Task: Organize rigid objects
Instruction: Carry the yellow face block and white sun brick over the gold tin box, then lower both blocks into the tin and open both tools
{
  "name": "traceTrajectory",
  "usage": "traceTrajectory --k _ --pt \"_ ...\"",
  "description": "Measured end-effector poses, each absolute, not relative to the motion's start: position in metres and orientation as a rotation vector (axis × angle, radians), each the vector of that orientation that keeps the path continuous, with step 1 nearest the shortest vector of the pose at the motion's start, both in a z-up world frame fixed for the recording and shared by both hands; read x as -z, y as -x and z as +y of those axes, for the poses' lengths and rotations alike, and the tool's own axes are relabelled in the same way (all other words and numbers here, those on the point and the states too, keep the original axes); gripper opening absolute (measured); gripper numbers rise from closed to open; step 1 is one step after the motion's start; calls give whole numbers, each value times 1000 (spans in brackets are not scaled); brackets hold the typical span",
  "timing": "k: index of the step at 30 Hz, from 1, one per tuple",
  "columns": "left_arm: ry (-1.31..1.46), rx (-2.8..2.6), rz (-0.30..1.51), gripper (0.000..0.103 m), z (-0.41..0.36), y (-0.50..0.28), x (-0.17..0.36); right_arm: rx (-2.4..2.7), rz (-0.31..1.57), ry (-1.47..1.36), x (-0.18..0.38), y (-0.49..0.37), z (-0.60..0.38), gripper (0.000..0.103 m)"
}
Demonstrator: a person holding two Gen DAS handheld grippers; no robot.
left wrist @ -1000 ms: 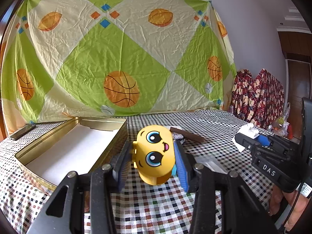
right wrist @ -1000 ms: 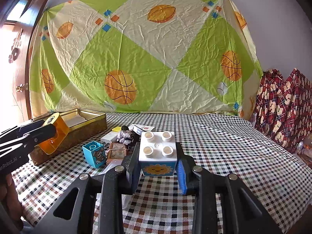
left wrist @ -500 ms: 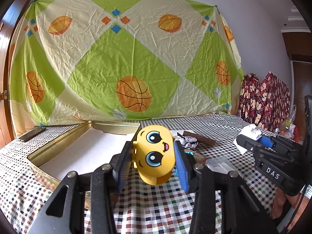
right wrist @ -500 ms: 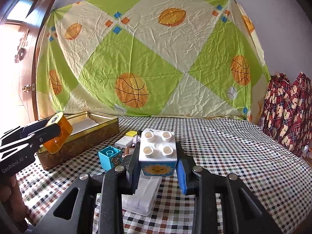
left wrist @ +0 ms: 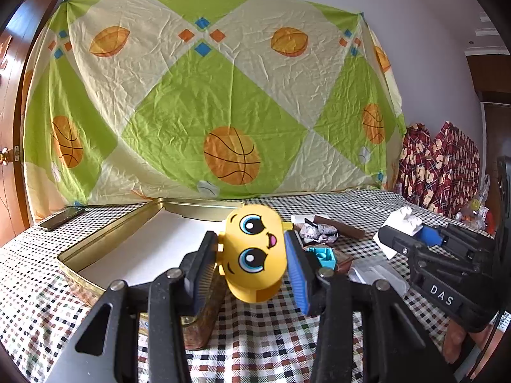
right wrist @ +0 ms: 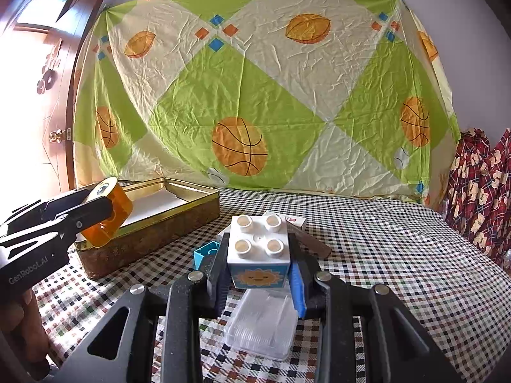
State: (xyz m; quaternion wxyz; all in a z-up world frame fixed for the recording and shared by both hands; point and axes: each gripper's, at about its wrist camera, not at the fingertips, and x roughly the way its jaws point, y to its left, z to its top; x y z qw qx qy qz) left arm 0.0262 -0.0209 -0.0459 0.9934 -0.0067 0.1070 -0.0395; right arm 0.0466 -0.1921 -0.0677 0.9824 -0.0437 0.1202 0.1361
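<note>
My left gripper (left wrist: 252, 255) is shut on a yellow toy block with a cartoon face (left wrist: 254, 252), held above the near corner of an open gold tin (left wrist: 105, 239) with a white lining. In the right wrist view the same gripper (right wrist: 95, 210) and orange-yellow block (right wrist: 111, 214) hover over the tin's (right wrist: 179, 210) near end. My right gripper (right wrist: 258, 255) is shut on a white four-stud brick with a sun picture (right wrist: 258, 249), raised above the checked cloth. The left wrist view shows that gripper (left wrist: 412, 233) at the right with the white brick (left wrist: 402, 223).
On the checked tablecloth (right wrist: 399, 255) lie a blue hollow brick (right wrist: 206, 253), a clear plastic case (right wrist: 262, 325), a brown bar (left wrist: 338, 226), a crumpled foil piece (left wrist: 316, 231) and a small white box (right wrist: 293, 220). A dark phone (left wrist: 60, 218) rests far left. A patterned sheet hangs behind.
Both grippers have shifted left toward the tin, each keeping its block. The tin now appears larger and nearer the middle in both views.
</note>
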Motion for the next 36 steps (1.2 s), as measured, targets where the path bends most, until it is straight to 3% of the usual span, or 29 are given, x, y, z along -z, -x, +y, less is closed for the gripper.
traceTrajectory --k 36 --pt "67 18 192 42 27 -23 45 -397 249 202 68 -42 -121 34"
